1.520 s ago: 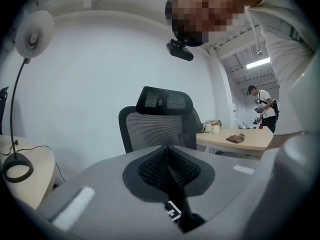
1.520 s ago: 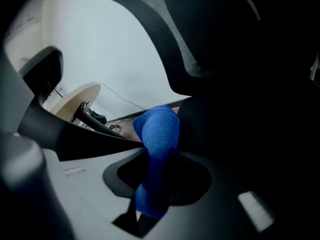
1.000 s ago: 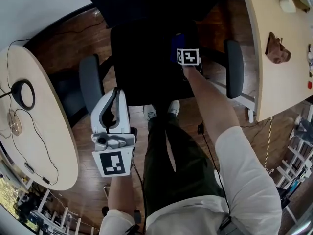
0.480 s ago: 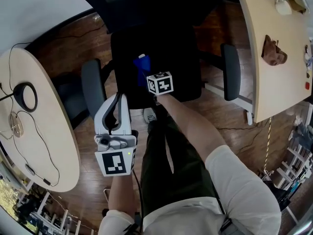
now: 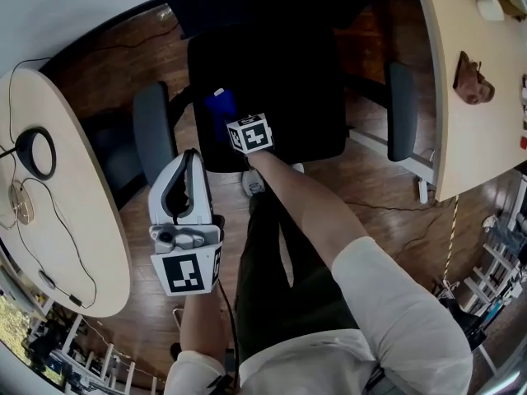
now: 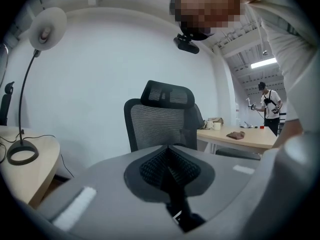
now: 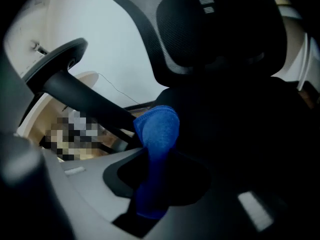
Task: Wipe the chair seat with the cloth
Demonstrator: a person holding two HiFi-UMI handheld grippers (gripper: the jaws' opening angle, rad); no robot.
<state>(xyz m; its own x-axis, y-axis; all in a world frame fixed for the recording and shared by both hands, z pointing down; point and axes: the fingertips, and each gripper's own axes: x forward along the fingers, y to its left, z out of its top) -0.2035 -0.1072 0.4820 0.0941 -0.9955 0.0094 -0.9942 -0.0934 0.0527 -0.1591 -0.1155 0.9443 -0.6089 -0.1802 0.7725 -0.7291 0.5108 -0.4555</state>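
Note:
The black chair seat [image 5: 272, 81] fills the top middle of the head view. A blue cloth [image 5: 220, 104] lies pressed on the seat's left front part, and my right gripper [image 5: 233, 122] is shut on it. In the right gripper view the cloth [image 7: 158, 131] sticks up from between the jaws, with the dark chair back [image 7: 215, 29] behind it. My left gripper [image 5: 189, 161] hangs over the floor to the left of the seat's front, away from the chair. Its jaws are shut with nothing between them [image 6: 169, 160]. The mesh chair back [image 6: 160, 116] shows beyond them.
A grey armrest [image 5: 154, 130] stands left of the seat and another [image 5: 402, 109] right of it. A rounded table [image 5: 74, 245] at the left carries a lamp base [image 5: 37, 151] and cables. A desk [image 5: 486, 138] at the right holds a brown object [image 5: 472, 79].
My right gripper has swept the blue cloth across the seat, from its right rear to its left front. The left gripper has barely moved.

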